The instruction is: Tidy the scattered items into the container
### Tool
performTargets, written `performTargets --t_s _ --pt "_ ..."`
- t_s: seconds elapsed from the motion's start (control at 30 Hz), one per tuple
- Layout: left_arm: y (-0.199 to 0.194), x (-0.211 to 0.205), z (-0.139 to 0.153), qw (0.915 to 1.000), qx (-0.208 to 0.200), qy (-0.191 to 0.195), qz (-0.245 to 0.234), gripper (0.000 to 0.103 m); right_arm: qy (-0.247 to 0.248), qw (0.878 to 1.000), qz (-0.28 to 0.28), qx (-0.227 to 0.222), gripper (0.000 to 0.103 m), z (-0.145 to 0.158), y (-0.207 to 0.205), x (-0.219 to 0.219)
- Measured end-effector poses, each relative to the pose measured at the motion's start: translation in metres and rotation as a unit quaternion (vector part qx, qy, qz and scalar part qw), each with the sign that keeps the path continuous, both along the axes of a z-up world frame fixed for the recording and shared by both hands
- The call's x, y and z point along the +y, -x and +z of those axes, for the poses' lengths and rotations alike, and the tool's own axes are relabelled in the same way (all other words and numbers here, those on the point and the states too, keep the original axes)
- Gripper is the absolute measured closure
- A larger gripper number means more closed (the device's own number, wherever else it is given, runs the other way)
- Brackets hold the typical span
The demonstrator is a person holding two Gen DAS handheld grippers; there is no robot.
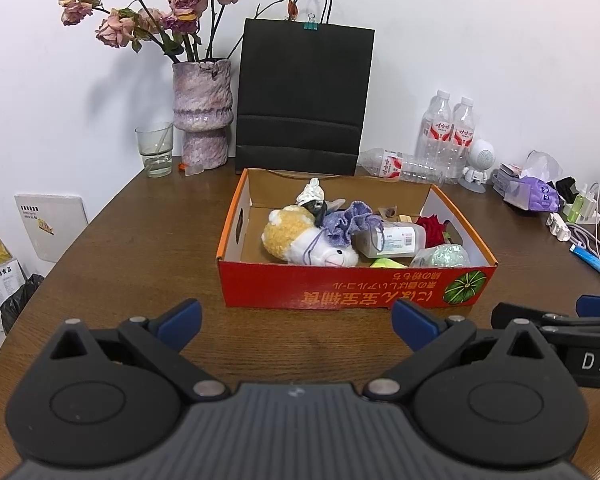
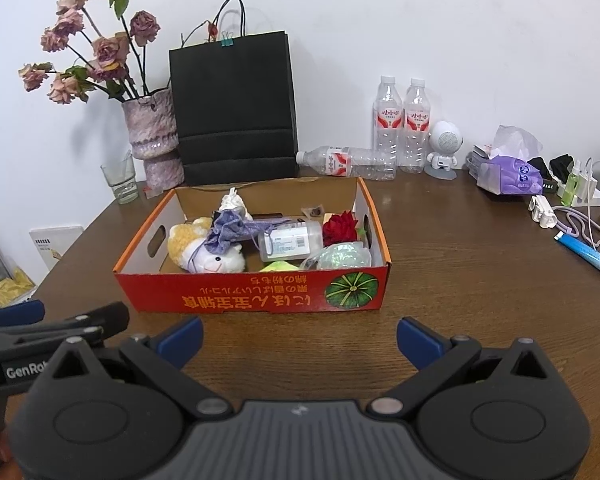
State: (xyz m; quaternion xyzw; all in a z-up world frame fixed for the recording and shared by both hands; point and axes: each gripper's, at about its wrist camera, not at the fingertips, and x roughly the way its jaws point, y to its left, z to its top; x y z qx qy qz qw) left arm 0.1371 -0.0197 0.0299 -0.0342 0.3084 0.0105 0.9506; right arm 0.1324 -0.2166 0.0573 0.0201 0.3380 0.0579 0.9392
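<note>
Cardboard box (image 1: 352, 290) holds fluffy plush (image 1: 300, 240); left gripper (image 1: 296, 320) and right gripper (image 2: 298, 338) spread wide, empty

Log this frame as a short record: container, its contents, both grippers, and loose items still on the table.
container: red cardboard box, open top, on wooden table
contents: plush toy, purple pouch, clear plastic jar, red flower, iridescent bag
left gripper: open, empty, short of the box
right gripper: open, empty, short of the box
loose on table: blue tube, lying bottle, tissue pack
</note>
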Motion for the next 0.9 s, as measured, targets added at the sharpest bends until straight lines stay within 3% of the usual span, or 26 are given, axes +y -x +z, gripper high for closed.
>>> performTargets --t_s 0.9 --pt "0.0034 0.0004 -0.0021 0.9999 -0.016 0.004 0.003 0.0 0.001 1.0 -0.003 -0.001 0.0 -0.0027 0.0017 -0.0016"
